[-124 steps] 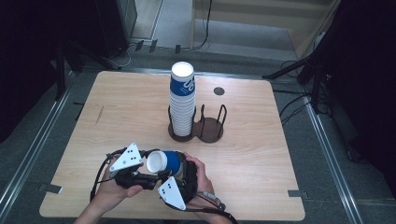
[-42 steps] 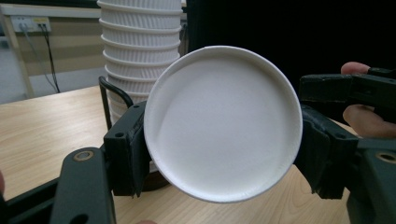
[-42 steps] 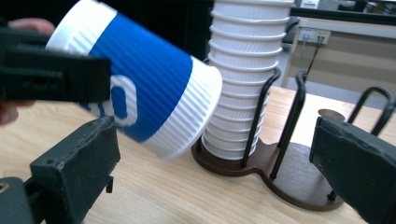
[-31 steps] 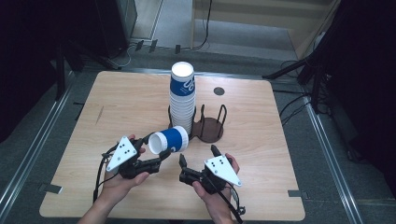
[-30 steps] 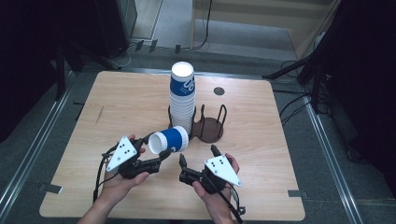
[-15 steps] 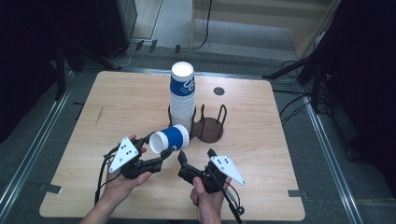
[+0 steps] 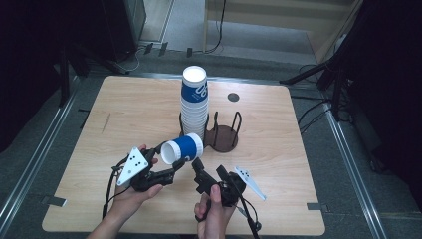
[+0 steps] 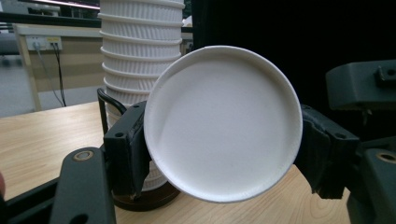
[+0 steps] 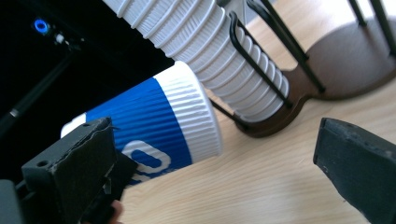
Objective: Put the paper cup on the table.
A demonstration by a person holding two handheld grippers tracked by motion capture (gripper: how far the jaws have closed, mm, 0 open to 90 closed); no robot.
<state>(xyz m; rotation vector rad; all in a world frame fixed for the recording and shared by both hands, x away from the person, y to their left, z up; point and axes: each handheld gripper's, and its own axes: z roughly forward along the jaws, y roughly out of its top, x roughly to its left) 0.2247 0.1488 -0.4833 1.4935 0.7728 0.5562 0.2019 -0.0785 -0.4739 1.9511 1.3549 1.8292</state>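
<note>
The left tongs (image 7: 166,167) pinch a single blue-and-white paper cup (image 7: 181,149), held on its side just above the table (image 7: 129,112), its closed white bottom facing the person and its ribbed rim pointing toward the cup stack (image 7: 194,107); in the left gripper view the two jaws press on either side of the cup's base (image 8: 222,123). The right tongs (image 7: 209,174) stand spread and empty just beside the cup, their jaws wide apart in the right gripper view with the cup's blue wall (image 9: 154,128) near the left jaw and bare wood between them. The step in hand looks like handling one loose cup next to the stack, perhaps passing it across or seating it in the dark wire holder (image 7: 222,132). To do it well, the right tongs would close across the ribbed white band near the rim, where the wall is stiffest, lightly enough not to dent the paper, and the left would release only once that hold is firm. The tall stack stands close behind the cup and would topple from a nudge, and the holder's upright wires could catch a rim. Open room lies to the left and along the near edge of the table.
</note>
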